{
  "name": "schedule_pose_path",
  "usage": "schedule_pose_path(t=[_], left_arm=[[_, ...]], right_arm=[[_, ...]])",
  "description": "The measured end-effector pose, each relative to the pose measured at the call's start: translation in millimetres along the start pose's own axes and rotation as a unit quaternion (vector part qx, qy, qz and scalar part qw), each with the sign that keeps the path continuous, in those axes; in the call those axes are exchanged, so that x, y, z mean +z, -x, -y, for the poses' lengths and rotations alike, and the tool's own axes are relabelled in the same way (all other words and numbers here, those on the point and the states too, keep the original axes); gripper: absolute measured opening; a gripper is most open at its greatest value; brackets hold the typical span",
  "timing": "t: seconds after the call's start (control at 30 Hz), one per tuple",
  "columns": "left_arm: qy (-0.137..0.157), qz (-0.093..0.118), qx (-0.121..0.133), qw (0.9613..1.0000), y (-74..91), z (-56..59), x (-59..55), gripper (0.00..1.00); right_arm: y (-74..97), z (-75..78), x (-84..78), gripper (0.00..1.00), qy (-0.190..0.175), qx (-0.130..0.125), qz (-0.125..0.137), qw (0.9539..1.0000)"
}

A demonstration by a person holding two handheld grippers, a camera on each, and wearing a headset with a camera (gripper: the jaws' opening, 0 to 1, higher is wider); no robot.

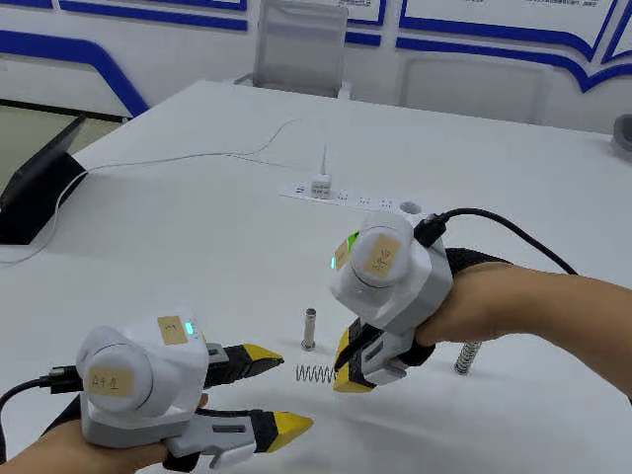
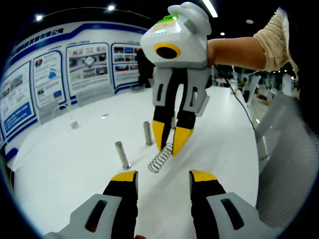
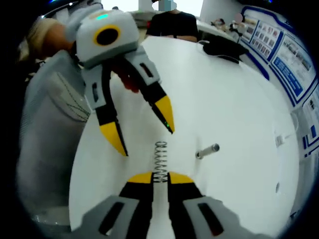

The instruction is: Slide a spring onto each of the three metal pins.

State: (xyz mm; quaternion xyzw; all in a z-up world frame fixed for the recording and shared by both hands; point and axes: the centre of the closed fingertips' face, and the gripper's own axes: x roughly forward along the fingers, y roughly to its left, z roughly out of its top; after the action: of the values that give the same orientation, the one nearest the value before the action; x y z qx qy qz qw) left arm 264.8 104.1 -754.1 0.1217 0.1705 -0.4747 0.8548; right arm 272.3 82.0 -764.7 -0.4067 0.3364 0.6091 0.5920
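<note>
White matte worktop (image 1: 197,247), blue-striped wall behind; the left gripper view adds blue-and-white posters (image 2: 89,64) on that wall. Loose spring (image 1: 314,373) is a thin steel wire coil lying flat toward the near edge, about mid-width. Your right gripper (image 1: 346,373) comes down on it steeply, its yellow wedge tips pinched on the coil's right-hand end. The right gripper view confirms this: tips closed on the near end of the spring, the rest of the coil running straight out ahead of the jaws. Bare pin (image 1: 309,329) is a smooth grey metal cylinder, upright, just behind the spring on the far-edge side, touching neither it nor a gripper. Sprung pin (image 1: 467,356) stands right of your right gripper, beside your forearm, with a coil already round its shaft. Your left gripper (image 1: 281,390) sits toward the near-left corner with its jaws spread wide and nothing between them. Its black fingers and yellow tips aim at the spring's free end, near it but apart. The left gripper view puts both pins in one shot, the bare pin nearer and the sprung pin beyond it. In the right gripper view the bare pin looks tipped sideways, since that view is rolled. The head view gives you the white power strip (image 1: 341,196) mid-worktop, a dark screen (image 1: 35,188) at the left edge and a grey chair (image 1: 299,44) at the far edge.
</note>
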Motion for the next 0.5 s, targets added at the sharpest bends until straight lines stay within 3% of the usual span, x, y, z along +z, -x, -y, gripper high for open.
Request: schedule_pose_path(t=[0.5], left_arm=[[-0.032, 0.008, -0.012, 0.9994, 1.3, 6.0, 9.6, 0.22]], right_arm=[[8.8, -15.1, 12.7, 0.12, 0.037, 0.011, 0.01, 0.9992]])
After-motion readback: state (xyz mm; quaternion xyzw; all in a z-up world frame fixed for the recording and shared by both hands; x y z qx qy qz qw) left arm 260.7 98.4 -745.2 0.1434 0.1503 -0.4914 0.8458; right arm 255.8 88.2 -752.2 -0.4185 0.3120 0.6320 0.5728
